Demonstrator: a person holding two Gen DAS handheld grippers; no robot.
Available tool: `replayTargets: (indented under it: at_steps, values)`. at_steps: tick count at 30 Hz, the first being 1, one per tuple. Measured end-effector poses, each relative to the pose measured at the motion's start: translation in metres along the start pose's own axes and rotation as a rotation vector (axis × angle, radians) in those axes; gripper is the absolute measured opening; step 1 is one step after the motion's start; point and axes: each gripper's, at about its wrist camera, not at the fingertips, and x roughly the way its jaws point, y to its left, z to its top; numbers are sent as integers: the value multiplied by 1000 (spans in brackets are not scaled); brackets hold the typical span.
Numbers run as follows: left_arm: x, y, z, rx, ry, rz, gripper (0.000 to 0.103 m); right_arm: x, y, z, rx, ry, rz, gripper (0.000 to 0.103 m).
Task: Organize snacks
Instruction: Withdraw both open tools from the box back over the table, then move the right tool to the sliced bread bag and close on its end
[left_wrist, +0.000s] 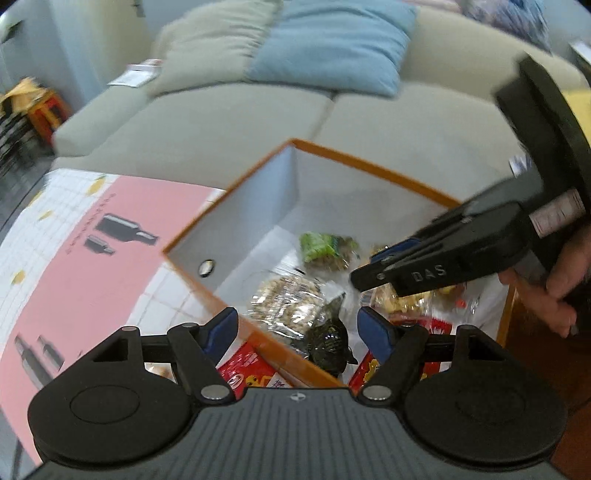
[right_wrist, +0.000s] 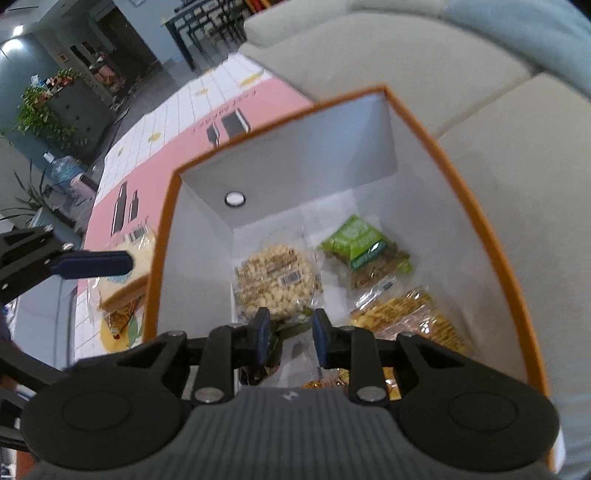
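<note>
The box (right_wrist: 480, 229) stands open on the surface (left_wrist: 74, 277) so snacks can drop in; a round cracker pack (right_wrist: 277, 280), a green bag (right_wrist: 362, 240) and others already lie on its floor. The right hand-held gripper (right_wrist: 288, 332) hangs inside, fingers parted, a dark packet between them, perhaps just let go. The left hand-held gripper (left_wrist: 297, 325) gapes empty over the rim; more snacks (right_wrist: 125, 266) wait outside.

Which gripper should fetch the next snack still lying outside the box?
Left, probably. The left gripper is open over the box's near-left rim, beside the packets on the tablecloth. The right gripper sits inside the box.
</note>
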Motion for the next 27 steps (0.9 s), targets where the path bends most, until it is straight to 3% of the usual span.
replayTargets:
  at_steps: [2,6,13,18,27]
  values:
    - [-16,2,-4,-39,-29,48,86,-13,10,-3,-22,-50,-22,25]
    - [-48,6,-15,-99,-93,147,86,-41,34,-14,-57,-149,-33,39]
    - [-77,13,-51,-232,-129,284,86,-63,79,-50,-81,-253,-42,43]
    - [-94,22,-86,-329,-157,327,86,-66,110,-78,-104,-311,-67,47]
    - [-100,58,-149,-548,-121,292,85,-58,160,-125,-281,-386,-143,52]
